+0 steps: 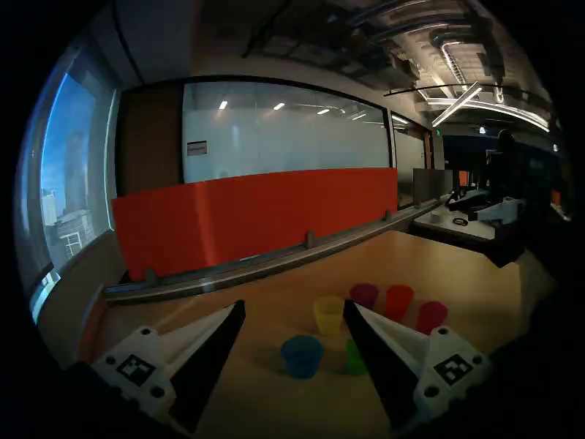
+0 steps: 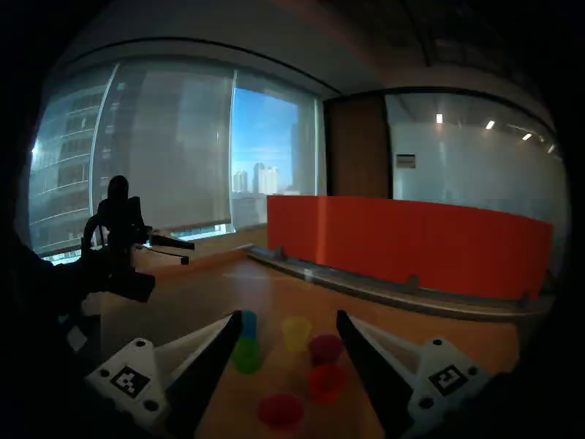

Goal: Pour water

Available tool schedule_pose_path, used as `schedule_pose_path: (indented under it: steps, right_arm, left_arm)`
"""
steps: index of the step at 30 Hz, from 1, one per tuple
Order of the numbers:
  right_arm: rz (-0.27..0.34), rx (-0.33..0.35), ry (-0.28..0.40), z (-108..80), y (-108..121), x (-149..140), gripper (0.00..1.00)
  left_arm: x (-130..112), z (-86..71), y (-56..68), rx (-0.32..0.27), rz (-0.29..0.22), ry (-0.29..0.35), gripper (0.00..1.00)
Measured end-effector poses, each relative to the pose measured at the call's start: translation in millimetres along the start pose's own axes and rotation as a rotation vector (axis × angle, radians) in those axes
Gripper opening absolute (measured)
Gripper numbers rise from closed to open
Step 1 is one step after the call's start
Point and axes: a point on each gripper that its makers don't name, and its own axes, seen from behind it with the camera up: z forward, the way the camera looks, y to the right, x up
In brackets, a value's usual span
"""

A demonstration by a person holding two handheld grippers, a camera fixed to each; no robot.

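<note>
Six small plastic cups stand clustered on a wooden table: a blue cup, green cup, yellow cup, purple cup, orange cup and red cup. They look light, stiff and smooth, and would likely tip or slide at a nudge, so gripping across the side wall at mid-height seems best. Whether any holds water cannot be told. The left gripper hovers level, fingers spread wide and empty, with the blue cup just ahead. The right gripper hovers likewise, wide and empty, facing the cluster.
</note>
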Motion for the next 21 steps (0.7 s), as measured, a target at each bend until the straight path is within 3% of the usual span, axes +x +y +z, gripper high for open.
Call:
schedule_pose_path:
  steps: [21]
  right_arm:
    - [-0.054,0.050,-0.134,16.4,-1.6,-29.4,1.00]
  left_arm:
    - [-33.6,16.7,1.5,-0.019,0.005,-0.083,1.00]
